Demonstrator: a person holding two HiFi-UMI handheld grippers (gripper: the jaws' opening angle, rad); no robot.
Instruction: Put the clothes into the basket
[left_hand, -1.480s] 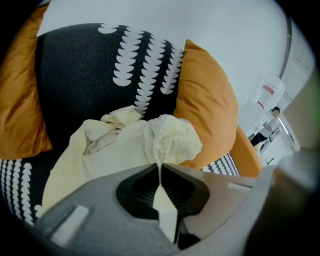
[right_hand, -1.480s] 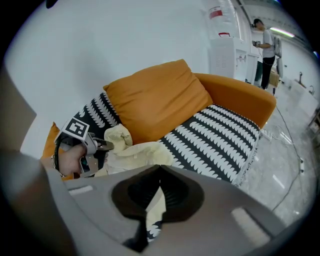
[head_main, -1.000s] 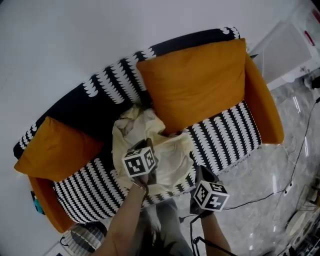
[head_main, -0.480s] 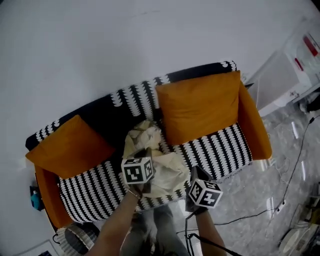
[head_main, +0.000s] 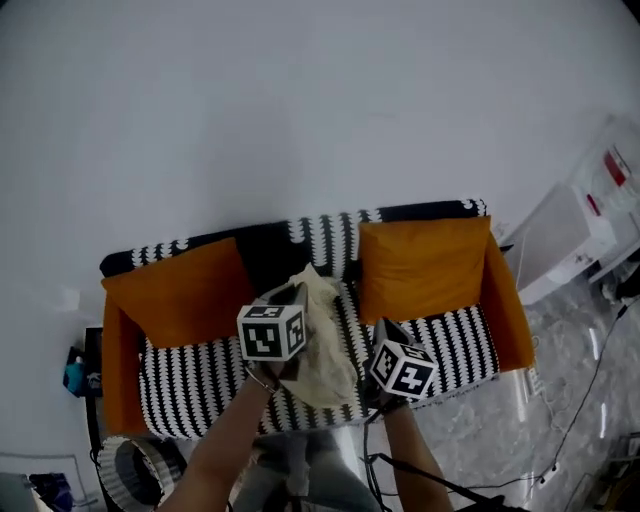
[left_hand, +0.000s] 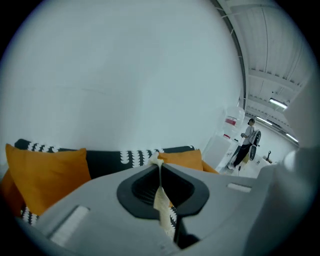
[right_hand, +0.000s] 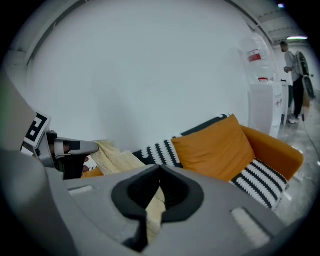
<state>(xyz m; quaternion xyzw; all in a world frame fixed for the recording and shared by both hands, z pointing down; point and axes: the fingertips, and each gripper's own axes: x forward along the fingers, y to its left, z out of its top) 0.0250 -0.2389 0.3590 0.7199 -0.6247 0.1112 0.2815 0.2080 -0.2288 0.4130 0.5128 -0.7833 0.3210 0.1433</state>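
The cream garment hangs in the air over the middle of the sofa's seat, pinched at two separate spots. The left tool is clamped down tight on a thin fold of it, with cloth trailing out below the jaws. The right tool likewise grips a fold of the same fabric between closed jaws. Holding it from two points likely keeps the cloth gathered and clear of the seat, so nothing drags or catches on the way over. Below it sits the black-and-white patterned sofa, with an orange cushion on the left and another on the right. The woven basket stands on the floor by the sofa's left end – well apart from the garment, so the carry across looks like the step ahead.
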